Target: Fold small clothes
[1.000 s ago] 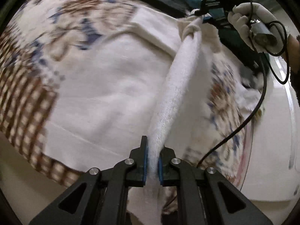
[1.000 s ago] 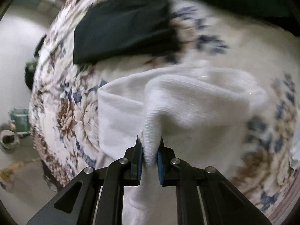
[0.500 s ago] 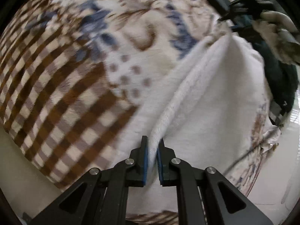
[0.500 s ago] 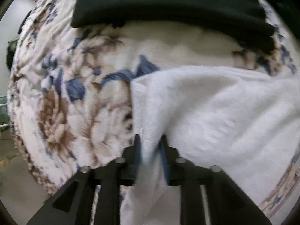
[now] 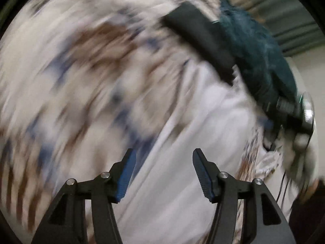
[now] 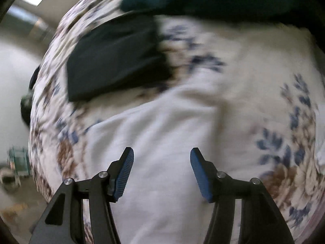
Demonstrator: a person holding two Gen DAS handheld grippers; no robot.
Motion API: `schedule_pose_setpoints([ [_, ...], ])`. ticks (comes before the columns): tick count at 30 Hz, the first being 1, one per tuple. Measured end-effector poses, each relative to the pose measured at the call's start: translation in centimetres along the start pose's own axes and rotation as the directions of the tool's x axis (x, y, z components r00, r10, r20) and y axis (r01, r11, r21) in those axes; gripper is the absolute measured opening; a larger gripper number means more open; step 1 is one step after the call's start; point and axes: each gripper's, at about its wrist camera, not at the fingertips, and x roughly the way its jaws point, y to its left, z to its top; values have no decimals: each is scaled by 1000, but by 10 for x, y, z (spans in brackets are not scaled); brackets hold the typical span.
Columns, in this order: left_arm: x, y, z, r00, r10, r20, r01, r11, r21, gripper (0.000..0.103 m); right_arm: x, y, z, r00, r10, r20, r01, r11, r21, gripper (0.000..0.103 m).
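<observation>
Where white cloth (image 6: pixel 162 142) lies, floral cover (image 6: pixel 274 65) spreads, views blurred

Floral cover (image 6: pixel 264 65) in cream, blue and brown spread over the surface, pale floor (image 6: pixel 14 65) at left, blurred green object (image 6: pixel 18 160) on floor

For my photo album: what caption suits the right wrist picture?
Right gripper opening above a white garment lying on a floral cloth, black folded piece beyond.
</observation>
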Motion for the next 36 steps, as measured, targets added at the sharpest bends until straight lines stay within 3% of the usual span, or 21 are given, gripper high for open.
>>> schedule_pose_setpoints([
  [3,63,-38,67,1000,14,-4,-14,997,76,56,13,-43,11,1000,24,4,-25,995,93,60],
  [7,135,-58,121,994,89,-70,-80,989,120,52,45,-70,23,993,111,-30,-106,986,130,60],
  [8,141,-60,127,992,101,-71,-91,987,129,42,52,-73,27,990,130,-46,-123,983,134,60],
  [9,148,-62,132,992,104,-65,-93,984,149,10,62,-66,26,988,146,-53,-138,981,138,60],
  [11,147,-68,134,991,125,-41,-114,972,203,9,75,-59,27,979,196,-53,-188,974,128,35],
  [12,145,-69,135,990,135,-33,-124,967,221,9,77,-52,27,978,204,-44,-200,976,91,9],
  [14,136,-64,134,990,140,-27,-130,965,229,9,77,-39,26,990,140,-29,-139,990,28,9],
  [18,140,-38,140,973,230,-32,-217,950,226,3,86,-42,33,995,96,-19,-94,992,81,9],
  [20,137,-15,147,980,182,-82,-169,975,146,5,96,-44,35,992,108,-71,-99,988,119,12],
  [21,129,-8,148,985,146,-93,-135,985,111,4,94,-44,33,990,123,-74,-113,985,130,19],
  [22,118,-7,146,989,117,-85,-108,988,108,5,89,-44,30,988,131,-78,-120,984,131,38],
  [23,103,-7,141,994,84,-68,-75,990,121,8,82,-44,24,987,140,-82,-129,983,129,47],
  [24,87,-8,134,997,54,-59,-46,990,132,19,71,-45,16,983,168,-72,-158,979,129,59],
  [25,75,-7,126,998,28,-58,-20,990,138,37,57,-46,4,980,188,-63,-179,976,128,61],
  [27,44,-5,100,997,-16,-71,27,988,154,63,34,-47,-21,979,195,-60,-186,974,127,61],
  [30,7,4,46,991,-29,-132,52,984,172,63,-1,-52,-72,978,197,-64,-185,971,149,61],
  [34,-17,13,-25,976,46,-212,3,974,227,63,-27,-67,-158,969,215,-119,-186,958,219,61],
  [36,-14,14,-60,965,84,-247,-23,970,241,63,-27,-78,-207,951,259,-166,-206,937,283,61],
])
